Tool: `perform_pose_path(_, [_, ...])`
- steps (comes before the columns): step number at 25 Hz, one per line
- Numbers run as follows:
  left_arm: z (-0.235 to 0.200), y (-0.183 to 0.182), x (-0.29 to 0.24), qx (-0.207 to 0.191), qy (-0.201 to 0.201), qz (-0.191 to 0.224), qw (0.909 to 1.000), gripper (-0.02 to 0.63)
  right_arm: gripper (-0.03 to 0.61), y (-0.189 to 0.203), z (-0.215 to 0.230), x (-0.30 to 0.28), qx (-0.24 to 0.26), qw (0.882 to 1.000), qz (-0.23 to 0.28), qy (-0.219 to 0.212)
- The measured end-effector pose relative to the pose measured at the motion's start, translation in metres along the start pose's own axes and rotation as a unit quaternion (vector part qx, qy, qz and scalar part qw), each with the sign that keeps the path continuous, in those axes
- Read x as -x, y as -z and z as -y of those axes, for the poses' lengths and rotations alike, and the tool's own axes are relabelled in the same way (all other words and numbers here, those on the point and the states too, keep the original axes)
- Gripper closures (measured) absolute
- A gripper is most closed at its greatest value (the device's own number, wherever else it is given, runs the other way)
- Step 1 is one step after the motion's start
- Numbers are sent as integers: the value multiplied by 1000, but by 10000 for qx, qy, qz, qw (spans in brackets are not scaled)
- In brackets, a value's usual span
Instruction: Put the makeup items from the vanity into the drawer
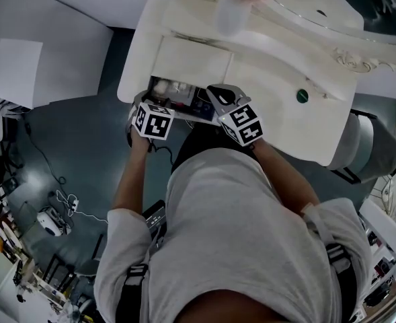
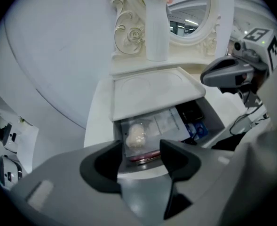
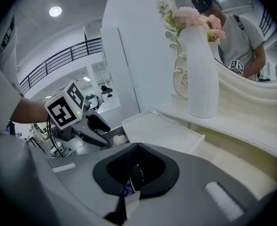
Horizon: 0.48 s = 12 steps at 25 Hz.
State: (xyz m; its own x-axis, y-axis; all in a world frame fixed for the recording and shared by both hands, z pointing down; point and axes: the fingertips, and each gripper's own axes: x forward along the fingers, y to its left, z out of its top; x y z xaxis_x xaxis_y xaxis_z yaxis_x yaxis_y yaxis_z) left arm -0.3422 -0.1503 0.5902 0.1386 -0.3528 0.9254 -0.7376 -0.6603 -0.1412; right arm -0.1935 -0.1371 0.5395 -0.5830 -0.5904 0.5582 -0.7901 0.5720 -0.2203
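1. Open drawer [image 2: 217, 119], pulled out of the vanity [image 1: 285, 113] toward the person and already stocked. Inside: a clear bag [image 2: 129, 126] with a pale puff [image 2: 136, 135], a pink-rimmed round case [image 2: 145, 157] at the front edge, a printed sheet [image 2: 169, 122], and a dark case [image 2: 191, 112] and blue packet [image 2: 199, 131] at the right end.
2. Left gripper [image 2: 140, 147] angled steeply down over the drawer's front left, fingers spread wide, gripping nothing; bag and round case visible in the gap below.
3. Right gripper [image 3: 137, 146] just beside it over the drawer's right end, fingertips pressed together, nothing pinched. Only a dark-and-blue sliver of drawer contents visible through the hollow behind the tips.
4. Above the drawer's back, a shallow white tray [image 2: 152, 91] on the vanity top, hiding the rear of the compartment.
5. Farther back, a tall white vase [image 2: 156, 27] of flowers, upright before the oval mirror [image 2: 190, 13]; a small green disc [image 1: 302, 96] well off to the right.
6. Past the vanity's right end, a grey seat [image 1: 362, 147]; cables [image 1: 63, 200] on the dark floor at left.
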Motion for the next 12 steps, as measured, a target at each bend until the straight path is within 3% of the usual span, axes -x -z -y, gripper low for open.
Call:
perform_pose_path(6, [23,-27,21,-12,-193,464,9987,387,580,8,10,22,-24,10000,56,51])
perform_pose_path(12, [73,-73,33,-413,-244,1125,9925,522,580,22,30,58,-159,9993,159,291])
